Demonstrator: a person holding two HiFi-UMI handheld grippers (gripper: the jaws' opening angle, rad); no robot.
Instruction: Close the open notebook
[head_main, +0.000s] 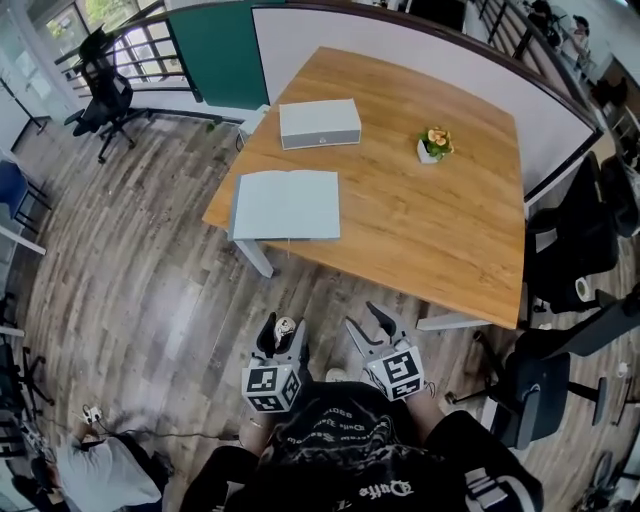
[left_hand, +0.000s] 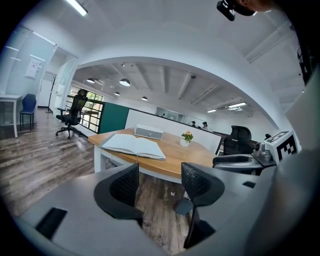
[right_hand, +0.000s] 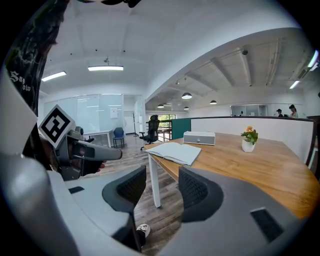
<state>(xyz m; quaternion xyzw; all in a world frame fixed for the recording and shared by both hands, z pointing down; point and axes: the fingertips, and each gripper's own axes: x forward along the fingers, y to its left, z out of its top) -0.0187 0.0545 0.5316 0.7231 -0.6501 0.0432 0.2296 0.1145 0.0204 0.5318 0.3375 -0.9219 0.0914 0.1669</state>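
Office floor, wooden desk (head_main: 440, 230): notebook (head_main: 286, 204) open flat at near-left corner, reachable from the near edge. Left gripper (head_main: 281, 338), right gripper (head_main: 372, 326) short of desk, jaws apart, empty, aimed tableward; probably readying for cover flip.

An open-plan office: swivel chairs (head_main: 105, 95), a wooden desk (head_main: 450, 230) against a partition (head_main: 300, 50), strip ceiling lights (right_hand: 105, 68).

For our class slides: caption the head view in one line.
Open notebook on the wooden table; left gripper and right gripper, both open and empty, held short of it.
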